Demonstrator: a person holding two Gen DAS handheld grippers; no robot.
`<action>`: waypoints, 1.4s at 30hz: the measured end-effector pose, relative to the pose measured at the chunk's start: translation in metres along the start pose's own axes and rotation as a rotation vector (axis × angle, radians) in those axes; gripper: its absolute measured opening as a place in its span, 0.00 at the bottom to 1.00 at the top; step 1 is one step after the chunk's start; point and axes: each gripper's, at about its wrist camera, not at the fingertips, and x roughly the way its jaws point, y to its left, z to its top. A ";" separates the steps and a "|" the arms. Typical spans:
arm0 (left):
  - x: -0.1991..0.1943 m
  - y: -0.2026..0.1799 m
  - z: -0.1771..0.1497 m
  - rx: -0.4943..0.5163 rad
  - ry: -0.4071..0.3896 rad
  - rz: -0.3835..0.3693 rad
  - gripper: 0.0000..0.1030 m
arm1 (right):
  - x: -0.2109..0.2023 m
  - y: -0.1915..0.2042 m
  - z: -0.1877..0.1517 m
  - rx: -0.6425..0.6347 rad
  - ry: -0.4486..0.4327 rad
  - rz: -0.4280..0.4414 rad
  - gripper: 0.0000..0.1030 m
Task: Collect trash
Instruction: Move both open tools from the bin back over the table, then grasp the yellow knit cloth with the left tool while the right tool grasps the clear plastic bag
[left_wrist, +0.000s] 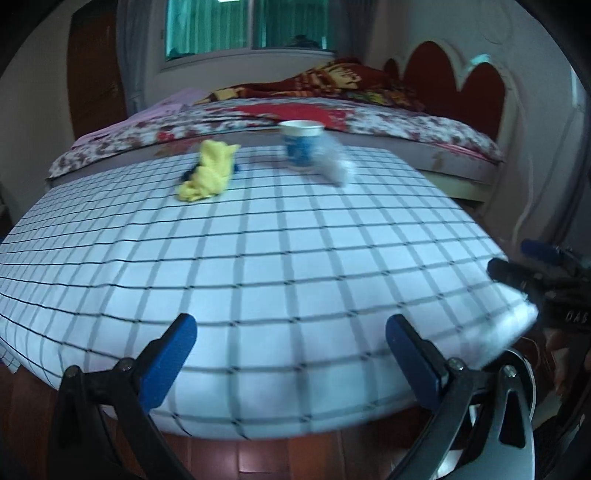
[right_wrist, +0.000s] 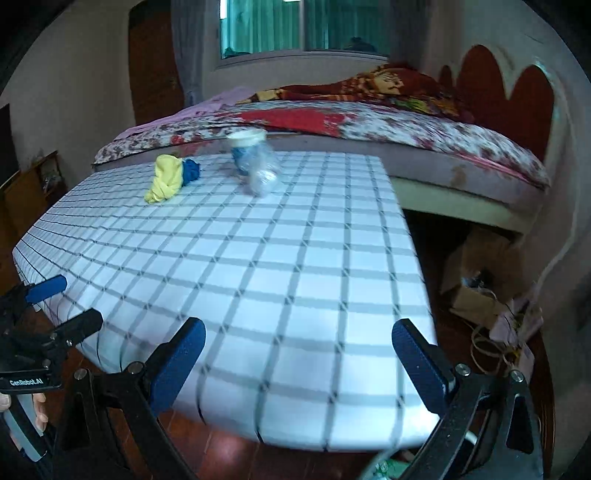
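Blue-padded left tongs and right tongs both stand spread wide, pinching nothing, at the near edge of the checked table. Far ahead of them sit a yellow rag, a paper cup and a blurred clear wrapper touching the cup.

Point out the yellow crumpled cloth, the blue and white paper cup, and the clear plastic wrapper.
Yellow crumpled cloth (left_wrist: 210, 173), left wrist view, middle.
Blue and white paper cup (left_wrist: 299, 147), left wrist view, side wall.
Clear plastic wrapper (right_wrist: 264, 175), right wrist view, centre.
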 end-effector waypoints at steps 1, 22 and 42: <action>0.006 0.008 0.005 -0.005 0.005 0.016 0.99 | 0.009 0.004 0.010 -0.006 0.000 0.008 0.99; 0.144 0.096 0.121 -0.117 0.045 0.112 0.91 | 0.185 0.020 0.145 -0.090 0.076 0.061 0.96; 0.169 0.095 0.131 -0.134 0.136 0.062 0.39 | 0.201 0.020 0.139 -0.075 0.149 0.112 0.44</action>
